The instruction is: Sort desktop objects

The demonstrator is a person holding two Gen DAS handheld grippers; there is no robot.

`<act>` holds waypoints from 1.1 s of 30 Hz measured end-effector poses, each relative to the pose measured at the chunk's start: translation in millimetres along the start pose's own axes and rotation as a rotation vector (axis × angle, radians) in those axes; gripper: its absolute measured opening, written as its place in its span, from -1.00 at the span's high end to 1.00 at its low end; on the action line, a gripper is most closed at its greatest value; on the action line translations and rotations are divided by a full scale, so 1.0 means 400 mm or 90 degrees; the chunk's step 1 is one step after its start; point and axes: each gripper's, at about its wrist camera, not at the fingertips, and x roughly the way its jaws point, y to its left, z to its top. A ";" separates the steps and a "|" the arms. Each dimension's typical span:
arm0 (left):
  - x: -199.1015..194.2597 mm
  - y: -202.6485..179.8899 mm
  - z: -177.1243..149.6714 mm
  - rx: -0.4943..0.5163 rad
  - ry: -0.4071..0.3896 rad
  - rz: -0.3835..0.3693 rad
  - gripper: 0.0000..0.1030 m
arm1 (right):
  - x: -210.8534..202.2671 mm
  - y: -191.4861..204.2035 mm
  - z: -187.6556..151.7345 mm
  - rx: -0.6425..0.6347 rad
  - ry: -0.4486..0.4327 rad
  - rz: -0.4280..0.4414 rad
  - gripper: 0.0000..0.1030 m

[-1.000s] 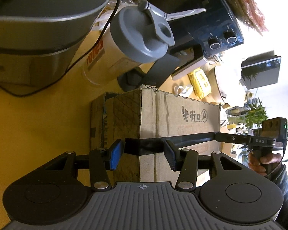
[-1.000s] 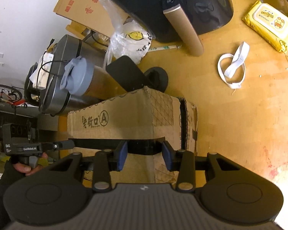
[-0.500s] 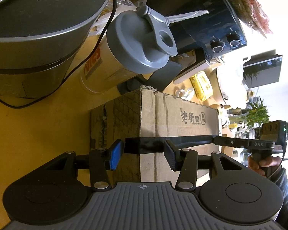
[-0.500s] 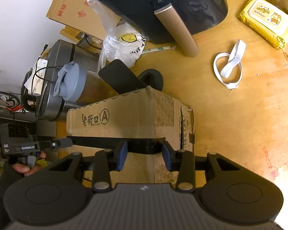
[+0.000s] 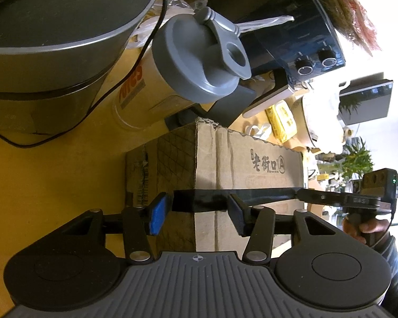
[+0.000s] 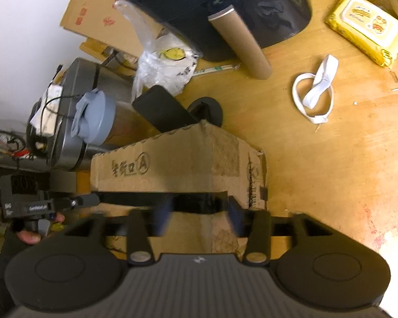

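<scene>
A brown cardboard box (image 5: 225, 164) with printed characters stands on the wooden desk (image 5: 53, 180); it also shows in the right wrist view (image 6: 177, 164). My left gripper (image 5: 197, 213) and my right gripper (image 6: 199, 213) press on opposite ends of the box, with a black band of tape between each pair of fingers. Both sets of jaws stand partly apart around a box corner. Each gripper shows in the other's view, the right one (image 5: 368, 198) and the left one (image 6: 29, 206). Whether the box rests on the desk or is lifted cannot be told.
A grey-lidded shaker bottle (image 5: 193, 69) and a steel pot (image 5: 53, 39) stand behind the box, with a dark air fryer (image 6: 225, 5), a cardboard tube (image 6: 241, 45), a plastic bag (image 6: 164, 69), a white strap (image 6: 315, 90) and a yellow wipes pack (image 6: 368, 29) on the desk.
Both grippers and the box have moved toward the bottle and pot, which now look larger and closer. The jaws keep the same spread.
</scene>
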 end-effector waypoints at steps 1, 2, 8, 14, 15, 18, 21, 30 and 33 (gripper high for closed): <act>-0.003 0.000 -0.002 -0.002 -0.006 0.008 -0.41 | -0.002 -0.001 -0.001 0.007 -0.011 -0.007 -1.00; -0.006 0.001 -0.004 -0.004 -0.012 0.013 -0.82 | -0.004 -0.002 -0.003 0.009 -0.026 -0.011 -1.00; -0.012 -0.001 -0.018 -0.011 -0.013 0.018 -0.92 | 0.008 -0.005 -0.012 0.004 -0.017 -0.006 -1.00; -0.026 -0.012 -0.035 -0.007 -0.017 0.018 -0.92 | -0.011 -0.007 -0.023 0.005 -0.023 0.000 -1.00; -0.029 -0.014 -0.039 -0.007 -0.018 0.019 -0.92 | -0.015 -0.007 -0.026 0.004 -0.024 -0.001 -1.00; -0.039 -0.020 -0.052 -0.006 -0.022 0.020 -0.93 | -0.028 -0.004 -0.037 0.003 -0.030 0.001 -1.00; -0.046 -0.029 -0.068 -0.002 -0.025 0.030 -0.92 | -0.044 0.001 -0.053 -0.004 -0.039 -0.001 -1.00; -0.077 -0.077 -0.130 0.017 -0.055 0.086 -0.92 | -0.084 0.032 -0.122 -0.045 -0.066 -0.036 -1.00; -0.087 -0.095 -0.155 0.032 -0.067 0.107 -0.92 | -0.090 0.037 -0.148 -0.058 -0.073 -0.045 -1.00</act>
